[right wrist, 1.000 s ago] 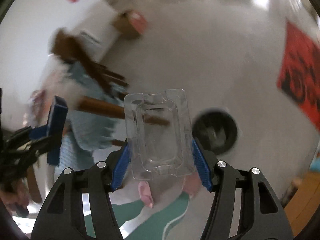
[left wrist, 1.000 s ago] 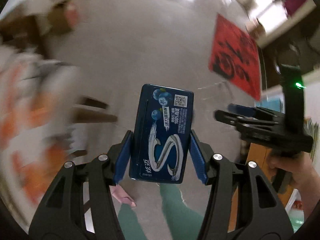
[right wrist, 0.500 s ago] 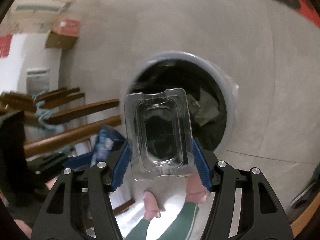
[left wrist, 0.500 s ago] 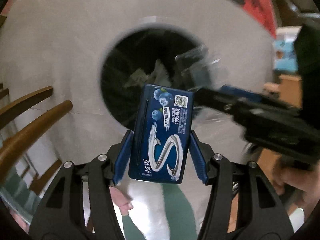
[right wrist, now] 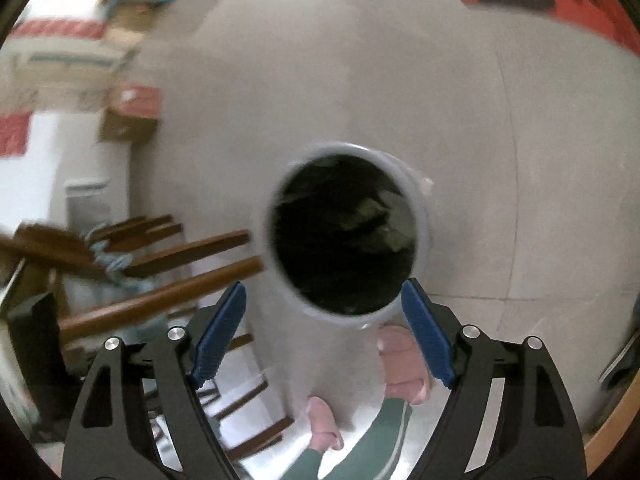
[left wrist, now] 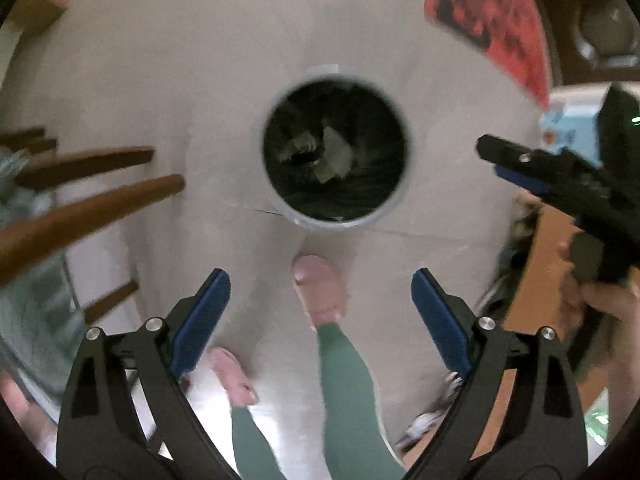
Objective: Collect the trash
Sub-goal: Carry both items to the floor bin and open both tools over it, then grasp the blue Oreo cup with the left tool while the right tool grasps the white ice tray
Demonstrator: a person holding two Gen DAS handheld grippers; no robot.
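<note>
**Observer:** What fills your views?

**Operator:** Mostly the floor (left wrist: 168, 80), a smooth, pale grey surface with thin seams. In the middle of the left wrist view I see the trash bin (left wrist: 402, 196), round, with a grey rim and a dark lining. In the right wrist view it sits just below center (right wrist: 422, 216), its near edge between my fingertips.

**Observer:** Where's the trash?

**Operator:** Crumpled pale scraps (left wrist: 328, 152) lie at the bin's bottom. They're blurred; I can't pick out single items.

**Observer:** And the jaws?

**Operator:** The left gripper (left wrist: 320, 292) has just been opening: its ribbed blue pads (left wrist: 200, 320) stand spread wide with nothing between them. The right gripper (right wrist: 322, 308) has also just been opening and gapes empty. I also see it from the side at the right edge of the left view (left wrist: 520, 164), black-bodied, held by a hand (left wrist: 608, 304).

**Observer:** Anything else?

**Operator:** Rounded brown wooden chair rails (left wrist: 92, 208) at mid-left, a red paper sheet with black marks (left wrist: 492, 12) at upper right, and a cardboard box (right wrist: 130, 120) at upper left of the right view. At the bottom, green trouser legs (left wrist: 344, 384) and soft pink slippers (left wrist: 320, 288).
</note>
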